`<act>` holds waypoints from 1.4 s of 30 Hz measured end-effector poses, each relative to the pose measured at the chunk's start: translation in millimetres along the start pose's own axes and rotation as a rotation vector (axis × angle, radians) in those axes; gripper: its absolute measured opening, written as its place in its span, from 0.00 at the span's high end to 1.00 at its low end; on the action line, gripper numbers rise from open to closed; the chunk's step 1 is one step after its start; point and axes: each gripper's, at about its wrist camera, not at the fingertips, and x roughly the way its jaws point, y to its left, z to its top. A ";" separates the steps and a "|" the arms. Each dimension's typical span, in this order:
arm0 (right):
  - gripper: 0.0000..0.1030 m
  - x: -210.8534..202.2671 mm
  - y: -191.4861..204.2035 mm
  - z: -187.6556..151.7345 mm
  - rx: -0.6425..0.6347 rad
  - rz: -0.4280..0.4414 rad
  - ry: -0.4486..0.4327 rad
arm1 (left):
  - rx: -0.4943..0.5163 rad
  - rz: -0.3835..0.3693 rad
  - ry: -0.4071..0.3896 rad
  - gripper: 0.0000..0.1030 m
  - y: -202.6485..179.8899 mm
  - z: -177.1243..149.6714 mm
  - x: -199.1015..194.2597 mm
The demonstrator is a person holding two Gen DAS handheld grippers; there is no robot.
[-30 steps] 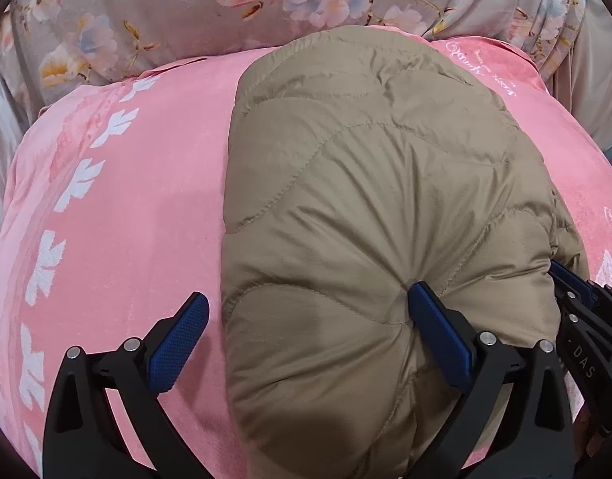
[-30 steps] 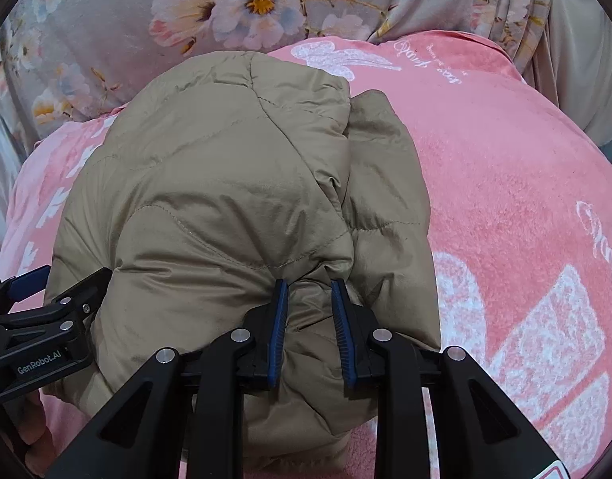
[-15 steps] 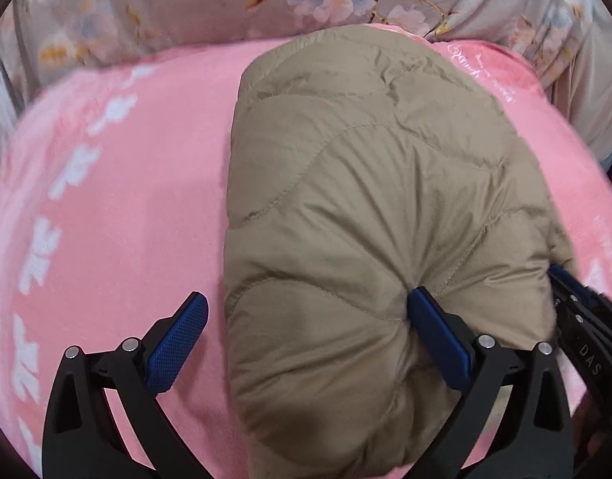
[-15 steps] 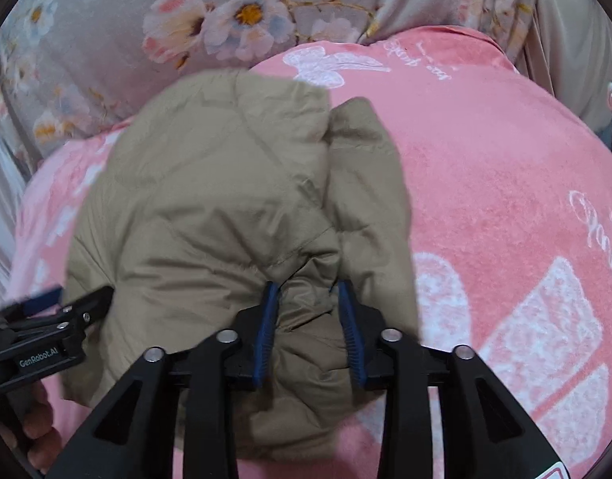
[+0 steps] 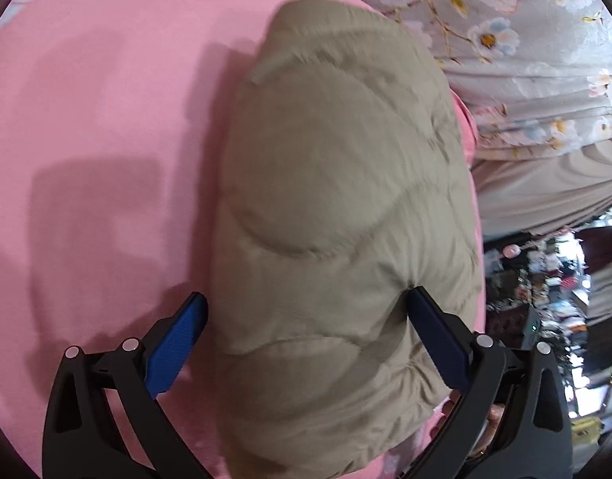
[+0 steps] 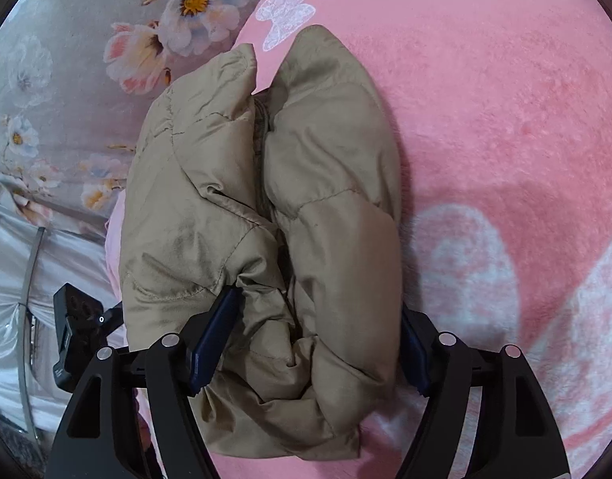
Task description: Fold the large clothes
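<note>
A folded tan quilted jacket (image 5: 337, 183) lies on a pink blanket (image 5: 106, 119). My left gripper (image 5: 306, 295) stands wide open across the jacket's near end. Its right pad (image 5: 433, 339) dents the fabric, and its left pad (image 5: 178, 343) sits just at the jacket's edge. In the right wrist view the jacket (image 6: 329, 207) shows two puffy folds side by side. My right gripper (image 6: 317, 303) straddles the bunched near end; its jaws are opening and puffy cloth fills the gap between them. Its right pad is mostly hidden behind the fold.
A grey floral sheet (image 5: 525, 60) borders the blanket (image 6: 505, 119) and appears again as the floral sheet (image 6: 86, 80) on the left. A cluttered, dark room area (image 5: 545, 279) lies past the bed's edge. Part of the other gripper (image 6: 78, 331) shows at lower left.
The right jaws have spread from a tight pinch on a crease to a wide stance around the fold. Both views have rolled and shifted. The jacket's edge now meets the left gripper's left pad.
</note>
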 end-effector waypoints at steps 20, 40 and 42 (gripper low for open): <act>0.81 26.3 128.0 33.4 -0.293 0.084 -0.266 | 0.428 0.144 -0.348 0.49 -53.8 47.7 -72.8; 0.81 178.6 299.7 81.9 -0.560 0.207 -0.277 | 0.458 0.410 -0.634 0.50 42.4 169.9 -172.1; 0.81 189.9 306.5 80.6 -0.569 0.200 -0.269 | 0.454 0.420 -0.633 0.50 51.1 173.9 -172.9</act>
